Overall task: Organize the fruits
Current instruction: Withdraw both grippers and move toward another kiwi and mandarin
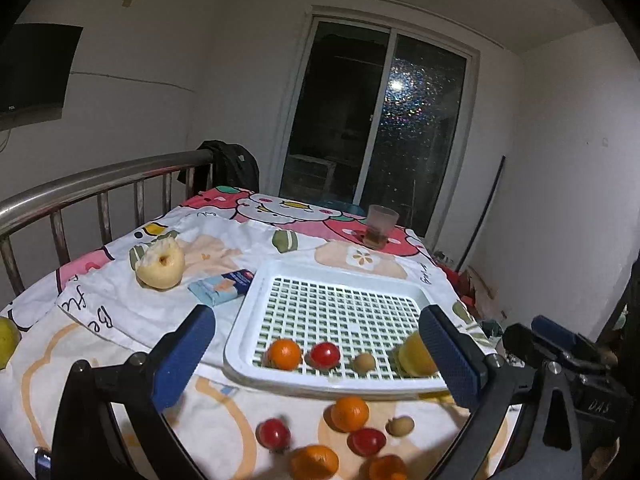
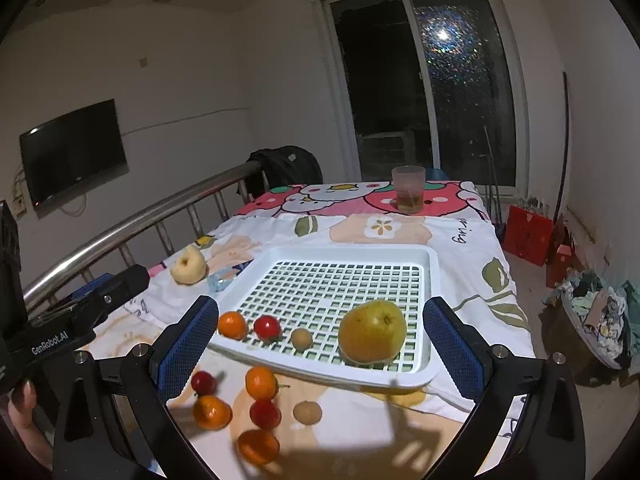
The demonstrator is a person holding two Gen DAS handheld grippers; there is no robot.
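1. White plastic, slotted all over: that's the shallow rectangular lattice tray (image 2: 352, 256) sitting on the cartoon-print cloth (image 2: 472, 256) that covers the table.
2. Along the tray's near edge, a neat row: a small orange tangerine (image 2: 232, 325), a red cherry tomato (image 2: 267, 327), a little tan round fruit (image 2: 301, 338), and a big yellow-green pear (image 2: 373, 330) at the right end.
3. The left gripper (image 1: 318, 360) hangs above the tray's near edge, blue textured pads spread wide, nothing between them.
4. The right gripper (image 2: 320, 346) matches it: jaws fully apart, empty, raised over the same edge.
5. Off the tray, on the cloth just in front, loose fruit waits: three more tangerines (image 2: 261, 382), two more red tomatoes (image 2: 265, 414), and another tan round fruit (image 2: 307, 412).
6. Far left, a pale bitten apple (image 1: 160, 264) rests on the cloth, well apart from the tray.
7. Just beside it, a light-blue packet (image 1: 222, 286) lies touching the tray's left corner, as far as the left wrist view shows.
8. At the table's far end, a translucent plastic cup (image 2: 408, 189) stands upright with a little amber liquid.
9. A steel bed rail (image 1: 100, 180) runs along the left side.
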